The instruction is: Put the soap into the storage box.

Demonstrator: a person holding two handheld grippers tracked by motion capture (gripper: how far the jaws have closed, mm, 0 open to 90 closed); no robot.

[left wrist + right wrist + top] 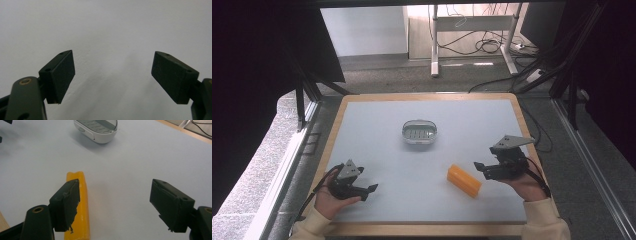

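My right gripper point(115, 205), jaws spread wide, hovers beside the yellow rectangular soap-like bar point(80, 207) lying flat on the pale grey table point(377, 145). I judge the bar light, rigid, perhaps slick: grip across its long sides. Beyond sits an oval white-and-clear soap dish point(97, 130). My left gripper point(112, 75) rests wide, empty.

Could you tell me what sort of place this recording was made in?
Probably a lab or office data-collection station: a framed table between black curtains, with a desk leg and loose cables behind.
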